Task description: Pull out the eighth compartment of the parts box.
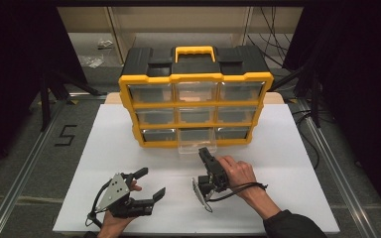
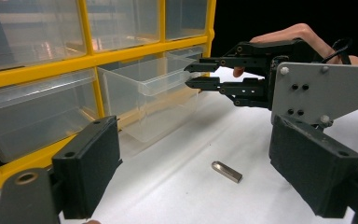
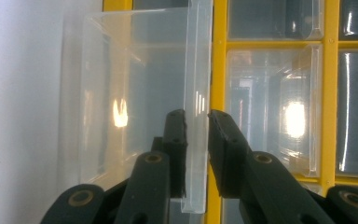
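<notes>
A yellow-framed cabinet (image 1: 129, 106) (image 2: 37, 70) (image 3: 220, 70) of clear drawers stands at the back of the white tabletop. Its bottom middle drawer (image 1: 197, 145) (image 2: 154, 93) (image 3: 130, 93) is pulled partway out and looks empty. My right gripper (image 1: 202, 150) (image 2: 189, 74) (image 3: 196, 121) is turned on its side, and its jaws pinch the drawer's front lip. My left gripper (image 1: 153, 181) (image 2: 200, 177) hovers open over the front left of the table. A small metal USB stick (image 2: 227, 171) lies on the table between and ahead of its jaws.
The white tabletop (image 1: 287, 163) has free room to the right and left of the cabinet. A black lid with a yellow handle (image 1: 194, 52) tops the cabinet. Dark stands and cables (image 1: 278, 44) sit behind and beside the table.
</notes>
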Available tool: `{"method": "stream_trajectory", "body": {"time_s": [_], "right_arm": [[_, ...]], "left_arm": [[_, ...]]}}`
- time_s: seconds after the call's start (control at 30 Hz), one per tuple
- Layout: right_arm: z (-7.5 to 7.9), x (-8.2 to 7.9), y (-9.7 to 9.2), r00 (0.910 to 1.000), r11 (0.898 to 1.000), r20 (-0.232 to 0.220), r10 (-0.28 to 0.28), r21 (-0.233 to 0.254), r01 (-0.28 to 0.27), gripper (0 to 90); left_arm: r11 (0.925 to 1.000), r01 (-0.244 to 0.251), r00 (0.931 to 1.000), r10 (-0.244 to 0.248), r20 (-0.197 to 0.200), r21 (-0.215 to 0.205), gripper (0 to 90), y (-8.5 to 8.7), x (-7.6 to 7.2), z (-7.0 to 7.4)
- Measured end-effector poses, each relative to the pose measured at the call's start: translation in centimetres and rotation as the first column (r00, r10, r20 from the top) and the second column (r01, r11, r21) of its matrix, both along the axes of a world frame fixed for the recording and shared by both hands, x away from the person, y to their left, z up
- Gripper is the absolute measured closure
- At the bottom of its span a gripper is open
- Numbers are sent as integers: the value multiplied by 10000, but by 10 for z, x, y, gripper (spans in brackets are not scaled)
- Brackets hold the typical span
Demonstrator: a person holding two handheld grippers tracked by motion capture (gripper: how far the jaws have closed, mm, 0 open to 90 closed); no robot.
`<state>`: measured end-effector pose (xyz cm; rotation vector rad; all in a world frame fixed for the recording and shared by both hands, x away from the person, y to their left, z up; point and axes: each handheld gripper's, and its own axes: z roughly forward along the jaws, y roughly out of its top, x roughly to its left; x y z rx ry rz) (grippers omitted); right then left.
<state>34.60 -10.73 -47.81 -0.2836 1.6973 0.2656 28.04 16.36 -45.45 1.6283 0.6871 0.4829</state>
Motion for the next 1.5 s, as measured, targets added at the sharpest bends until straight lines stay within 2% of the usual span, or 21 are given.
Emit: {"method": "stream_trajectory", "body": {"time_s": [0.43,0.7,0.87,1.03,1.2,1.37,1.47,1.5], "right_arm": [[-2,-2,-1,10000,10000,-5,34,-43,-34,774],[-1,-2,-1,9999,10000,-164,15,38,-15,763],[1,0,-2,9992,9999,-372,-120,84,123,694],[7,-1,-1,9978,9996,-662,47,277,-29,613],[10,-3,-1,9942,9995,-1051,220,254,-195,543],[15,-4,-1,9887,9979,-1475,277,627,-186,485],[19,-5,0,9874,9971,-1540,363,717,-255,455],[19,-6,0,9847,9959,-1711,332,886,-182,451]], "left_arm": [[10000,10,10000,-10,10,19,159,0,0,0],[10000,0,10000,0,9,7,159,0,0,0],[10000,-2,10000,2,18,14,159,0,0,0],[10000,4,10000,-4,14,29,159,0,0,0],[10000,3,10000,-3,14,21,159,0,0,0],[10000,8,10000,-8,-13,32,159,0,0,0],[10000,4,10000,-4,-9,26,159,0,0,0],[10000,9,10000,-9,-12,29,160,0,0,0]]}}
